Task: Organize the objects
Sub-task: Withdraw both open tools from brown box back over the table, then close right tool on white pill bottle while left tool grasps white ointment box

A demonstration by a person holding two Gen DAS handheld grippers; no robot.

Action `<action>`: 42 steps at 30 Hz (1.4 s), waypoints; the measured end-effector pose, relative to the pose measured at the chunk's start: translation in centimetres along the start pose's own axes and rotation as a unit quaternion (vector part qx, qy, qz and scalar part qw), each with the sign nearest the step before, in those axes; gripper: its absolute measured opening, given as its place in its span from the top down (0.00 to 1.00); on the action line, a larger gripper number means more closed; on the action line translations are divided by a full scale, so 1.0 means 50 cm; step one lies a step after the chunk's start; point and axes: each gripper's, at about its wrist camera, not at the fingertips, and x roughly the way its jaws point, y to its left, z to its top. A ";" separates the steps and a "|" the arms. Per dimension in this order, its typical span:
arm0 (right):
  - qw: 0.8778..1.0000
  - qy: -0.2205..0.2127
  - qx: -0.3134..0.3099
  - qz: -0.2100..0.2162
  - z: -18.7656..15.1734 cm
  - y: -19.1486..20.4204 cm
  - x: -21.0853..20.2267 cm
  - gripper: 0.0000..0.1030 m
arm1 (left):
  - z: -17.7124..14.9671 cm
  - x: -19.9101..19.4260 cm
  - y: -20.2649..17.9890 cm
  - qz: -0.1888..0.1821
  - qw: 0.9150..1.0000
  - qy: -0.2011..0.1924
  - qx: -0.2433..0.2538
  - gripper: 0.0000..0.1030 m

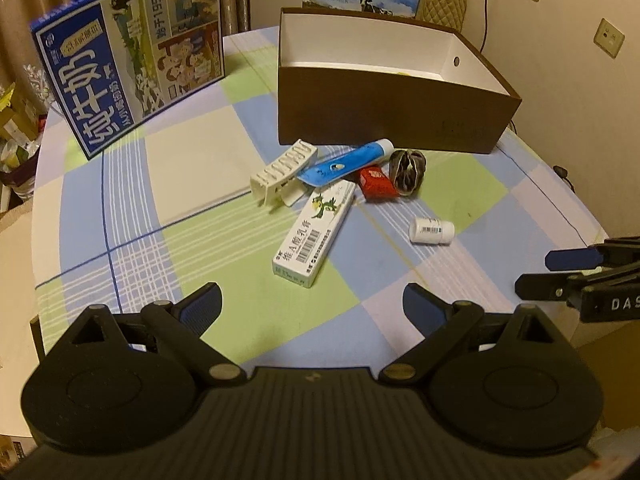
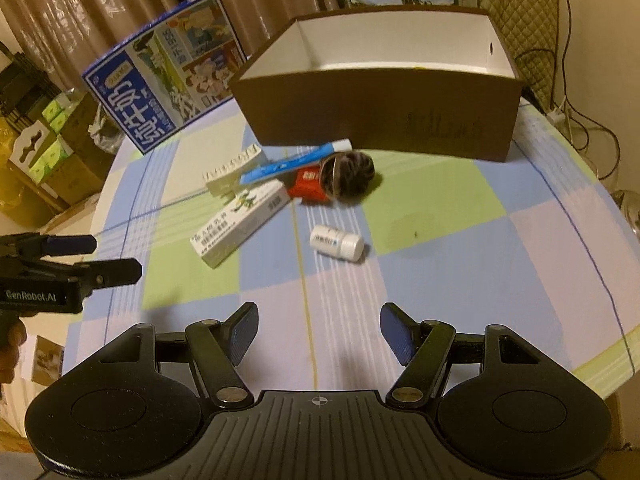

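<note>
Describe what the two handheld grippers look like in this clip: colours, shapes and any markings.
Both are matte black plastic. The left gripper and right gripper each have two round housings, angled linkage arms with brass-coloured pivot pins, and blue ribbed finger pads. A ridged centre plate bears a small crosshair mark. White lettering reads "GenRobot.AI" on the left unit's side and "DAS" on the right's. No cables show.

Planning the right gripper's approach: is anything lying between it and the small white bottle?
No. In the right wrist view, only bare checked tablecloth lies between the open right gripper and the white bottle, which lies on its side, apart from the other items.
</note>
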 end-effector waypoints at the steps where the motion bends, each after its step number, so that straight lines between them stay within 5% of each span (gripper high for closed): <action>1: 1.000 0.001 0.000 -0.001 -0.002 0.001 0.003 0.37 | -0.003 0.001 0.001 -0.002 1.000 0.000 0.001 0.07; 21: 1.000 0.021 -0.009 0.013 0.039 -0.018 0.105 0.37 | -0.015 0.048 0.029 0.024 0.999 0.025 -0.042 0.07; 42: 0.999 0.024 0.020 -0.042 0.079 -0.012 0.224 0.44 | 0.030 0.144 0.041 0.026 0.999 0.041 -0.024 0.08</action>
